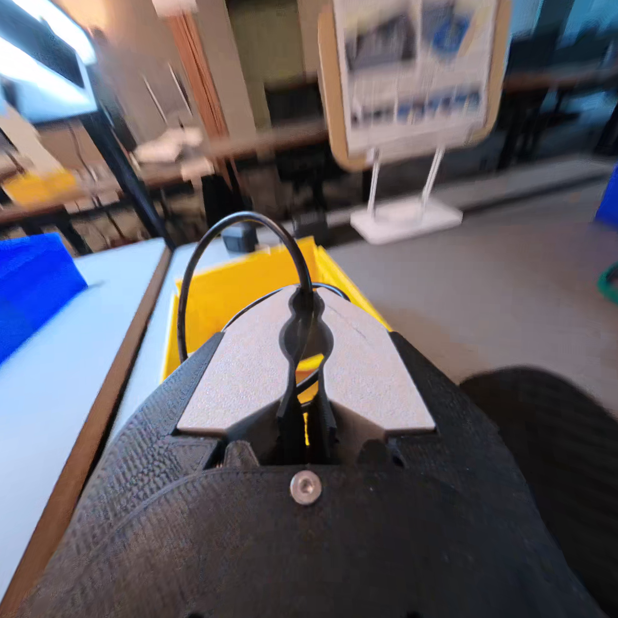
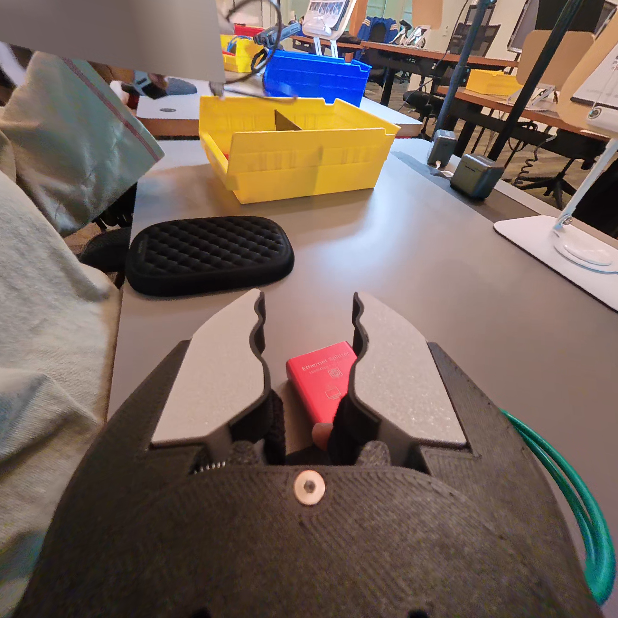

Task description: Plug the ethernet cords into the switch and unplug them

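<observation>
Switch (image 2: 319,381), a small red box, lies flat on the grey table (image 2: 418,267) between the spread fingers of the right gripper (image 2: 309,329), at about 6 o'clock in the right wrist view; the right finger seems to touch its edge, but the jaws stand apart and grip nothing. No cord can be seen plugged into it, though its ports are hidden from here. A green cord (image 2: 582,501) loops past the gripper body at 4 o'clock, its ends out of sight. The left gripper (image 1: 306,297) is held over the yellow bin (image 1: 234,291), jaws together and clamped on a thin black cord (image 1: 207,254), which arches up toward 12 o'clock in the left wrist view; the blurred background suggests it is moving. Its plug cannot be seen. The task looks to be at an early stage: one cord is picked up, and the plugging in and unplugging of both cords seem left to do.
</observation>
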